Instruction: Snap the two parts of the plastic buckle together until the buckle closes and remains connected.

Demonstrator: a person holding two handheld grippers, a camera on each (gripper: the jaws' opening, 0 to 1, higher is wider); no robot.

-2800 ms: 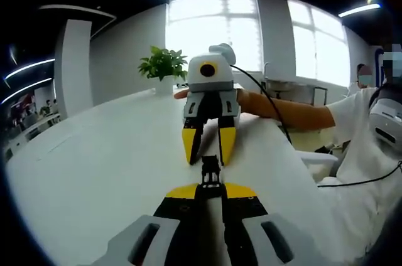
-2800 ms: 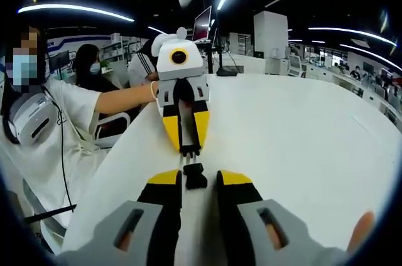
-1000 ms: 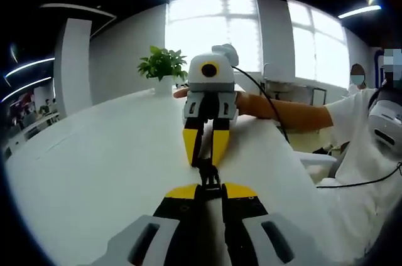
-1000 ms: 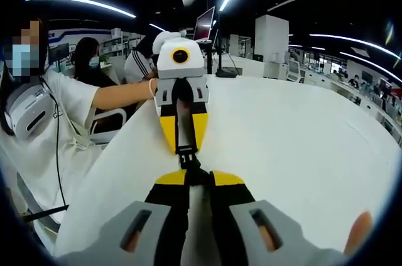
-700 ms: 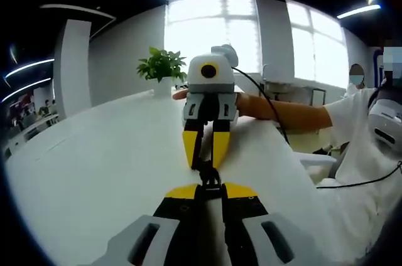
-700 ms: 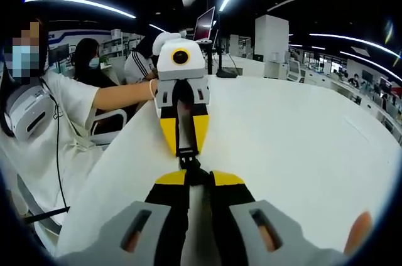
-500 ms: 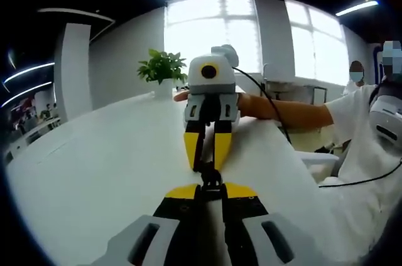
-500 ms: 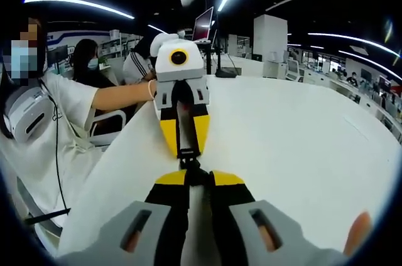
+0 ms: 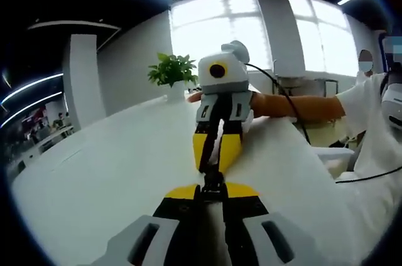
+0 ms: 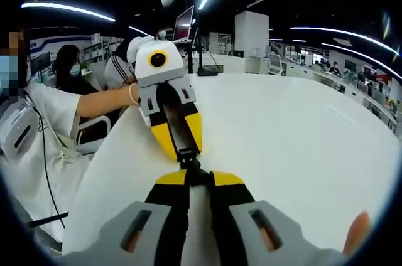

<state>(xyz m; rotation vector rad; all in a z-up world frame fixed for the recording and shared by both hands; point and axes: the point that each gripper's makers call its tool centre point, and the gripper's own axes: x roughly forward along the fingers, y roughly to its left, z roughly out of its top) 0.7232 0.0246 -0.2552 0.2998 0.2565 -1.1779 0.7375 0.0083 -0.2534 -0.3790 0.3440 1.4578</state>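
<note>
1. I have the left gripper (image 9: 212,189) clamped narrow on its half of the black buckle (image 9: 213,178), which sits low in the centre of the left gripper view, just above my yellow tips.
2. The right gripper (image 10: 187,179) is likewise pinched tight on the other half; in the right gripper view the buckle (image 10: 188,160) lies just below centre, bridging the two sets of tips.
3. In each view the opposing gripper reaches in nose to nose, its yellow jaws closed around the buckle, above the white table (image 10: 295,134).
4. I judge I am in the pressing step: the halves look mated, though the joint is too small and dark to tell whether the latch has caught.
5. Next I would push straight along the shared axis, then tug lightly to confirm it holds.
</note>
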